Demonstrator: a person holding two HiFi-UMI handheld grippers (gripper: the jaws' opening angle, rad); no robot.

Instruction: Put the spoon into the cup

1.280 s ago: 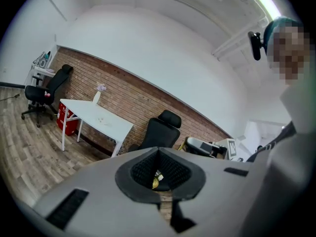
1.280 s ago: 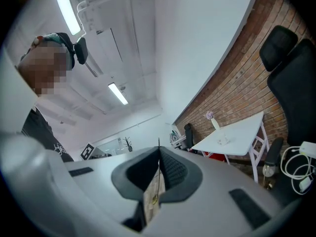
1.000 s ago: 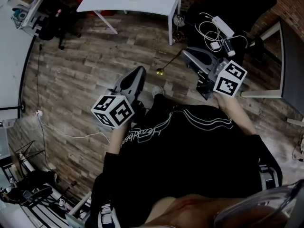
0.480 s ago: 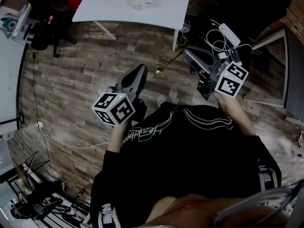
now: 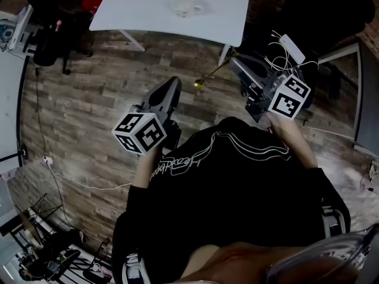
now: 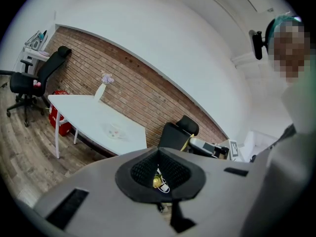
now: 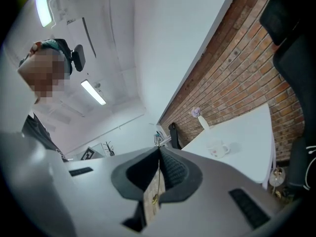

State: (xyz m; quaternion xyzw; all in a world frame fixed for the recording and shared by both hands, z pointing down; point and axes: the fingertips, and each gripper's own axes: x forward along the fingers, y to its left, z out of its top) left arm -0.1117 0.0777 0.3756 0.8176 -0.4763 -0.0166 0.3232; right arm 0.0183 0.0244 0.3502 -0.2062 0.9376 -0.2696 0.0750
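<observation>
right tool (image 5: 234,64) clenched on spoon (image 5: 211,76); left tool (image 5: 170,87) closed, empty. table (image 5: 142,5) with cup (image 5: 188,7) ahead, nearer now: approach under way.

A ceiling strip lamp (image 7: 93,92) is glowing overhead, the white bench (image 5: 142,7) is glaring against a dim wooden floor (image 5: 89,99), and fisheye edges are bending and darkening both gripper views.

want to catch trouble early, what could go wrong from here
1. The right gripper pinches the spoon by the end of its thin handle, so it may swivel or slip on the way.
2. The cup stands alone on the table with nothing steadying it; a bump from the spoon could tip it.
</observation>
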